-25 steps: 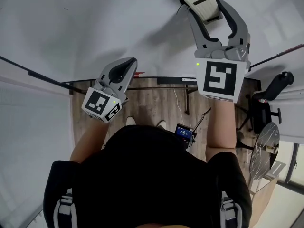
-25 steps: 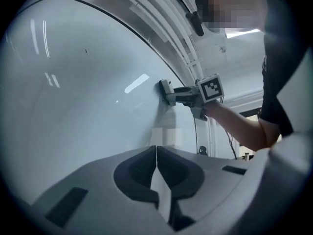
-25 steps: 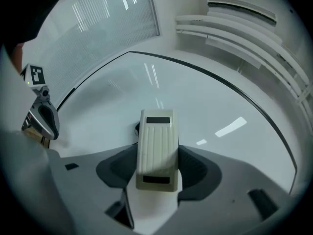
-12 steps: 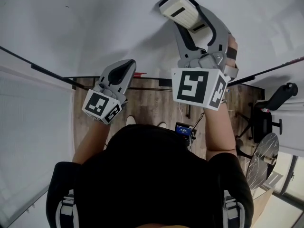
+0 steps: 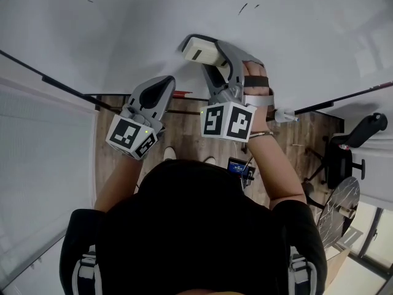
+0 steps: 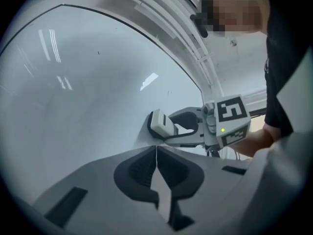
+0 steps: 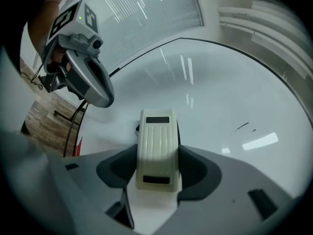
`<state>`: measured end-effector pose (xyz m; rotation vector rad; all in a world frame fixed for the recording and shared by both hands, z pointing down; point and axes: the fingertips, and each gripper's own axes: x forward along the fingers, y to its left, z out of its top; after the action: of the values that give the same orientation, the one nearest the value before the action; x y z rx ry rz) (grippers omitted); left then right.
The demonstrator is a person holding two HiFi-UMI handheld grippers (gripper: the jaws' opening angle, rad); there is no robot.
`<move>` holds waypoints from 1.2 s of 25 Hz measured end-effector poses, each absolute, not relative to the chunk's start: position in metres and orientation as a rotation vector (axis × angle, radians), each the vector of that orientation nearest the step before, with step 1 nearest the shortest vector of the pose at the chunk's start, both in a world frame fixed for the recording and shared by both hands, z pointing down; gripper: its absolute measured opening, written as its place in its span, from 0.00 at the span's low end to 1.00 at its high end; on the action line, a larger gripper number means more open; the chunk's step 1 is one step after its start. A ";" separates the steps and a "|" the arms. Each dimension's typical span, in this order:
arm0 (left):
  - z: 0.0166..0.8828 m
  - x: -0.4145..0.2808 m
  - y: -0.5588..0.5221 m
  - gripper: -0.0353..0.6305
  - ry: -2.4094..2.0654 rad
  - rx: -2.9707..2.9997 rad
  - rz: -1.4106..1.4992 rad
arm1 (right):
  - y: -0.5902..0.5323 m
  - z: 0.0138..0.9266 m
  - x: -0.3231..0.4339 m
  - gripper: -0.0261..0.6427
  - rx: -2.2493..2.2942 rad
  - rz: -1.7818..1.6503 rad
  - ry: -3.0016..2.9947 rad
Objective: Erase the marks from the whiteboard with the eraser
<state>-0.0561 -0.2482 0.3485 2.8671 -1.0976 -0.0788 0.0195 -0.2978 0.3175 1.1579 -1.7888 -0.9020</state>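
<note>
right gripper (image 7: 157, 168) clamps eraser (image 7: 156, 148) against whiteboard (image 7: 230, 97).

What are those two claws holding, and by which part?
The right gripper clamps the eraser by its two long sides. The left gripper is shut on nothing.

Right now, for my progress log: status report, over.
Left gripper shut, empty. Right gripper shut on eraser, against whiteboard. Small marks to its upper right, unwiped. Nothing between.
</note>
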 end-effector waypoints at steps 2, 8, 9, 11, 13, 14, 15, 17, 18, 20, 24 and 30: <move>0.347 -0.059 -0.252 0.06 -1.116 2.866 -0.076 | -0.297 0.318 0.020 0.42 1.151 -0.899 -1.790; 0.343 -0.070 -0.260 0.06 -1.178 2.844 -0.077 | -0.288 0.314 0.022 0.42 1.074 -0.886 -1.785; 0.341 -0.071 -0.260 0.06 -1.182 2.844 -0.082 | -0.285 0.307 0.022 0.42 1.073 -0.895 -1.782; 0.338 -0.071 -0.260 0.06 -1.183 2.850 -0.093 | -0.278 0.284 0.024 0.42 1.091 -0.939 -1.770; 0.333 -0.069 -0.259 0.06 -1.176 2.862 -0.106 | -0.272 0.251 0.029 0.42 1.120 -0.995 -1.743; 0.331 -0.067 -0.258 0.06 -1.170 2.868 -0.114 | -0.270 0.233 0.032 0.42 1.137 -1.021 -1.722; 0.329 -0.066 -0.257 0.06 -1.164 2.874 -0.121 | -0.270 0.215 0.037 0.42 1.154 -1.043 -1.697; 0.327 -0.063 -0.255 0.06 -1.153 2.883 -0.132 | -0.274 0.181 0.047 0.42 1.193 -1.080 -1.635; 0.327 -0.063 -0.254 0.06 -1.148 2.885 -0.136 | -0.277 0.165 0.052 0.42 1.214 -1.098 -1.600; 0.329 -0.062 -0.252 0.06 -1.136 2.884 -0.142 | -0.282 0.138 0.058 0.42 1.254 -1.132 -1.535; 0.332 -0.058 -0.250 0.06 -1.112 2.888 -0.141 | -0.292 0.117 0.061 0.42 1.268 -1.141 -1.451; 0.336 -0.059 -0.253 0.06 -1.113 2.877 -0.136 | -0.299 0.146 0.055 0.41 1.217 -1.132 -1.380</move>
<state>-0.0590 -0.2531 0.3358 2.8770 -1.1131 -0.1362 0.0549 -0.2993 0.1456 1.2174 -1.3803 -1.1317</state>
